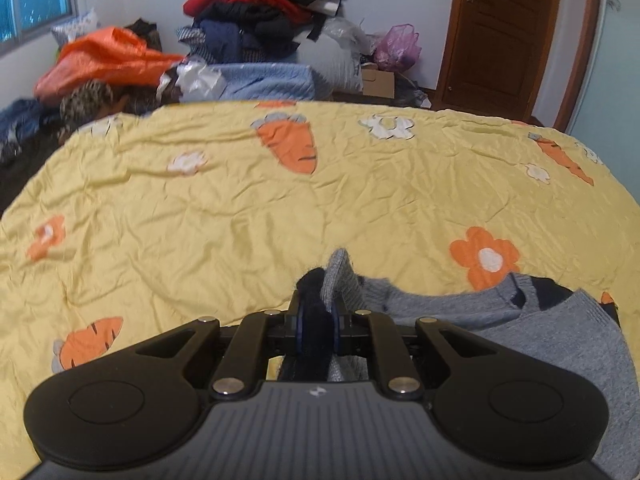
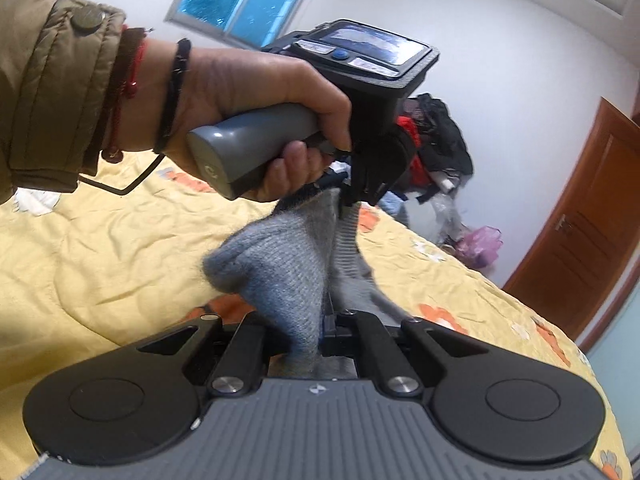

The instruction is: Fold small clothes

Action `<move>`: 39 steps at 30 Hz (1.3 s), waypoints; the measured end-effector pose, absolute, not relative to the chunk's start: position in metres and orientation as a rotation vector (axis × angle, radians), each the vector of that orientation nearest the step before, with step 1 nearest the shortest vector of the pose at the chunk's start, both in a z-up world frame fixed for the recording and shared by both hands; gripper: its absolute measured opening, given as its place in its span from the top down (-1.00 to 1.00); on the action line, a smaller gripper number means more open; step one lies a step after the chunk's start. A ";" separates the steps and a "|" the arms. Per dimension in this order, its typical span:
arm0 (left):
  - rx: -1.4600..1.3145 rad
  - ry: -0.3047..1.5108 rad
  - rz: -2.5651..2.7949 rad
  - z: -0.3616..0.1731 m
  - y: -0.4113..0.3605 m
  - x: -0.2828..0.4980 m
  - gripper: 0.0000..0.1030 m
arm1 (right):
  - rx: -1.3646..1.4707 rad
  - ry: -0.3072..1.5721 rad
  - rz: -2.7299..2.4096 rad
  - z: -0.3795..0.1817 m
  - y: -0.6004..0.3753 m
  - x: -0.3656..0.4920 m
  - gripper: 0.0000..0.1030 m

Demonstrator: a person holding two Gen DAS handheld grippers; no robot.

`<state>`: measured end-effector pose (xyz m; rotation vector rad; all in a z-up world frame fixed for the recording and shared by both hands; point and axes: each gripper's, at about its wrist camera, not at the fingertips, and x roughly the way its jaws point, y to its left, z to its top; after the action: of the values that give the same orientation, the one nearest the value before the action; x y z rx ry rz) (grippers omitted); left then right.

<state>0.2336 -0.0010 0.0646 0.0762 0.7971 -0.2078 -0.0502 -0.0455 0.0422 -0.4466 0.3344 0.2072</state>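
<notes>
A small grey knit sweater [image 1: 540, 328] with dark navy trim lies partly on the yellow bed cover at the lower right of the left wrist view. My left gripper [image 1: 318, 320] is shut on its dark-trimmed edge, which bunches up between the fingers. In the right wrist view my right gripper [image 2: 316, 332] is shut on another part of the grey sweater [image 2: 280, 264]. The cloth hangs stretched between both grippers above the bed. The left gripper [image 2: 360, 196] shows there, held by a hand, clamping the far end of the cloth.
The yellow quilt [image 1: 240, 208] with carrot and flower prints covers the bed. Beyond it stand a pile of clothes [image 1: 256, 12], an orange bag [image 1: 108, 60] and a brown door [image 1: 504, 32]. A sleeved arm [image 2: 52, 88] crosses the left of the right wrist view.
</notes>
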 end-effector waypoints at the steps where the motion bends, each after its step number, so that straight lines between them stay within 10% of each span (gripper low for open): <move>1: 0.083 0.793 -0.209 0.067 -0.006 0.232 0.77 | -0.434 0.331 0.201 0.043 -0.051 -0.052 0.79; 39: 0.280 0.687 -0.292 0.091 -0.162 0.190 0.77 | -0.163 0.337 0.048 0.042 -0.174 -0.083 0.79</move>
<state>0.1902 -0.1615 0.0908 0.2802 0.6866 -0.2921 -0.0832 -0.1744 0.0420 -0.1633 0.3368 0.0477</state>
